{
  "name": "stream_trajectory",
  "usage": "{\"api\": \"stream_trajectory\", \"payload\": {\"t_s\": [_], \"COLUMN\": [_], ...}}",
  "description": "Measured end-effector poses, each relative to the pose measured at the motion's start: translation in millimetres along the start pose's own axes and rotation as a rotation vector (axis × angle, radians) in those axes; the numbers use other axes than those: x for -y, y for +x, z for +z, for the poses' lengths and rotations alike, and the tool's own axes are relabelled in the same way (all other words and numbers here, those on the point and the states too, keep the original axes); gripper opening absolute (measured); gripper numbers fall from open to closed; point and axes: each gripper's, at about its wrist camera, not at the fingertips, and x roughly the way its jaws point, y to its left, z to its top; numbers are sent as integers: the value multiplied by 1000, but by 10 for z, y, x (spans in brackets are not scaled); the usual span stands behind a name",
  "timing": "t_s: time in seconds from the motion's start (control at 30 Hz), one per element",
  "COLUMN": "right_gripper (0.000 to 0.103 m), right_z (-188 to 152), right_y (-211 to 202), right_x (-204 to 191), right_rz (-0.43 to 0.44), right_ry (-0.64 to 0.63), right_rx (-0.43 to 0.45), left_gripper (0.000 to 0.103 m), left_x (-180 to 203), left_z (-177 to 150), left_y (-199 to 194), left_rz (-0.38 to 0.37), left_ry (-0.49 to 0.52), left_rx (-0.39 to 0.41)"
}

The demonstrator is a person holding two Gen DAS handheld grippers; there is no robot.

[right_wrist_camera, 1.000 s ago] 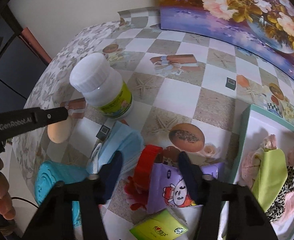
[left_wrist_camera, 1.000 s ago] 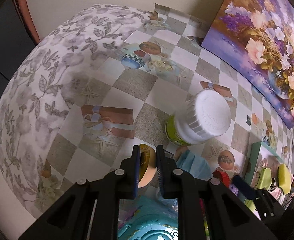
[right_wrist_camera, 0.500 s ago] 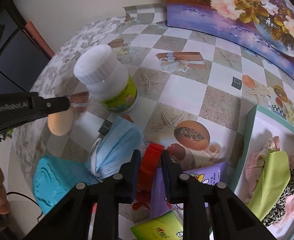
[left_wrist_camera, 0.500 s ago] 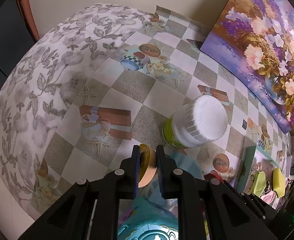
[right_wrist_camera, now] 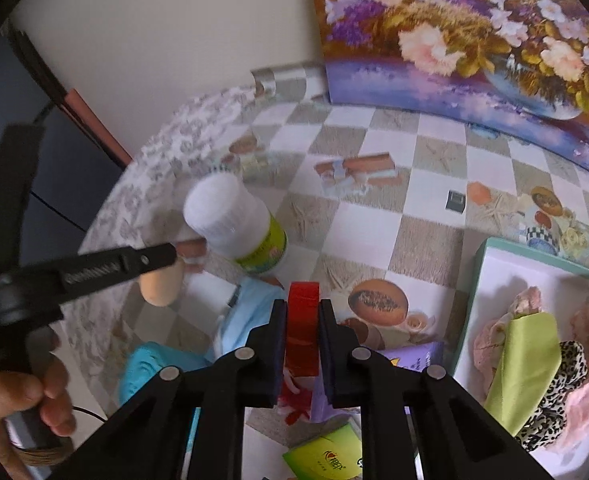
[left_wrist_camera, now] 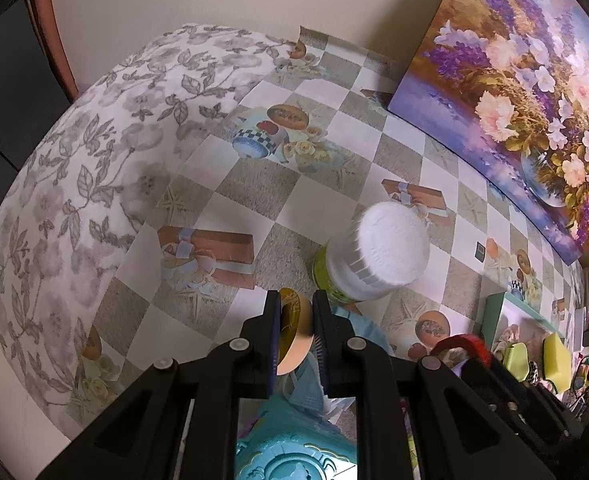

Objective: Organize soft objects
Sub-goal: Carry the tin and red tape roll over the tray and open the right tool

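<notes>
- Although several soft pieces already lie in the open box [right_wrist_camera: 479,280] at the right of the scene, more clutter sits on the checked tablecloth [right_wrist_camera: 358,236], so I judge the sorting partly done.
- In the box lie a yellow-green cloth [right_wrist_camera: 522,356], a leopard-print scrunchie [right_wrist_camera: 562,384] and pink fabric [right_wrist_camera: 586,400], bunched loosely together.
- The right gripper [right_wrist_camera: 302,320] is clamped on a red band [right_wrist_camera: 303,328]; the band stands on edge between the jaws, lifted above the table, near the middle and left of the box.
- It looks like a flat, wide loop of bright red material, squeezed narrow by the jaws; whether it is elastic I cannot tell.
- The left gripper [left_wrist_camera: 297,316] is closed on a beige sponge puff [left_wrist_camera: 294,336], a rounded pad with a gold-printed face, held near the left side, just in front of the white-capped bottle [left_wrist_camera: 374,256].
- Left on the table: a blue face mask [right_wrist_camera: 246,312] near the bottle, a turquoise case [right_wrist_camera: 150,368] at the near left, a purple packet [right_wrist_camera: 410,356] and a green packet [right_wrist_camera: 326,456] near the bottom.
- My guess is that both held pieces go into the box, and the mask may follow; the bottle and packets are not soft and probably stay out.
</notes>
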Motion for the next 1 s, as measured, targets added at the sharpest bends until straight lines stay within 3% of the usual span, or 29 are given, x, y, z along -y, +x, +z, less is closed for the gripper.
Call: {"api": "stream_trajectory", "payload": {"t_s": [0.1, 0.5, 0.73, 1.0], "right_gripper": [16, 16, 16, 16], "right_z": [24, 60, -40, -258], "right_y": [-104, -589, -1032, -1488], "right_x": [16, 372, 759, 1301], "right_rz": [2, -145, -259, -373], "right_ry": [8, 73, 144, 268], "right_rx": [21, 88, 157, 202], "left_gripper": [16, 16, 16, 16], "left_x": [42, 320, 642, 1287], "left_z": [-7, -24, -105, -355], "left_y": [-57, -342, -496, -562], "left_rz": [10, 5, -66, -122], "left_ry": [12, 88, 157, 317], "left_rx": [15, 81, 106, 97]}}
